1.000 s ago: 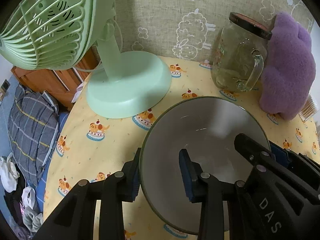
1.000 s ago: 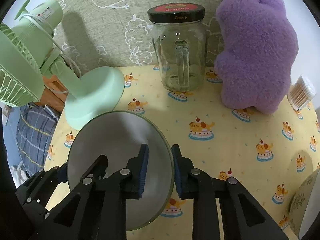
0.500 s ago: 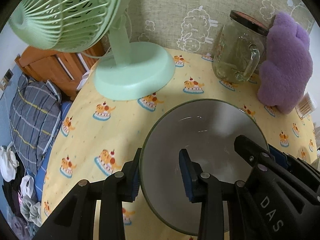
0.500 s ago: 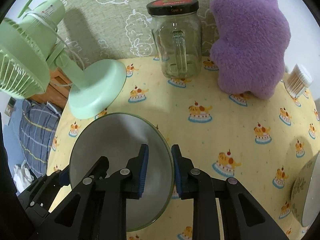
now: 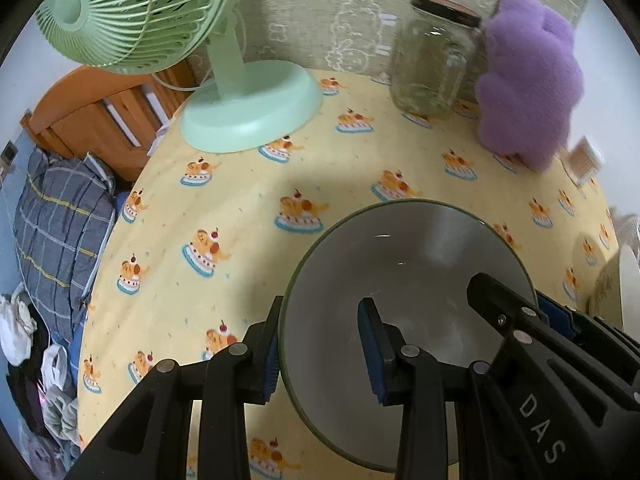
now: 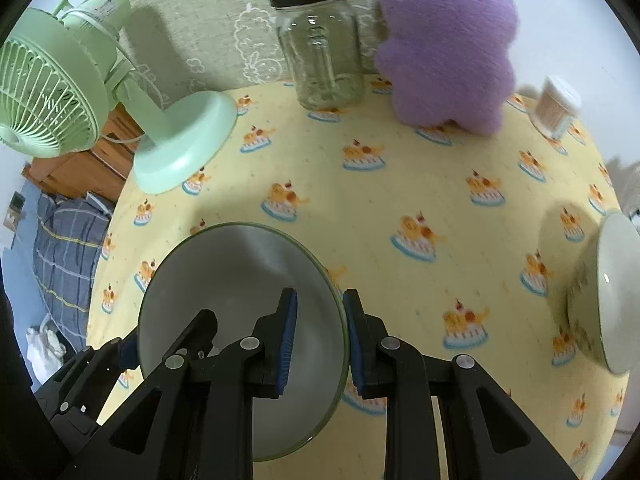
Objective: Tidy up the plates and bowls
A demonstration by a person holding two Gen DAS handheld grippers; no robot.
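A grey bowl with a green rim (image 5: 408, 264) (image 6: 240, 272) hangs a little above the yellow cake-print tablecloth (image 5: 248, 216), carried by both grippers. My left gripper (image 5: 320, 340) is shut on its left rim, one pad outside the wall and one inside. On the opposite rim my right gripper (image 6: 320, 336) is shut the same way. Each gripper shows in the other's view: the right one (image 5: 540, 320) and the left one (image 6: 120, 352). A second bowl (image 6: 612, 292) (image 5: 628, 288), patterned outside and white inside, sits on the table at the far right.
At the back stand a green table fan (image 5: 248, 112) (image 6: 180, 140), a lidded glass jar (image 5: 432, 64) (image 6: 320, 48), a purple plush toy (image 5: 528, 80) (image 6: 444, 40) and a cotton swab tub (image 6: 556, 108). The table edge curves down the left, with bedding (image 5: 60, 216) below.
Both grippers have drawn back with the grey bowl, away from the fan and jar. More tablecloth shows ahead, and the second bowl has come further into view at the right.
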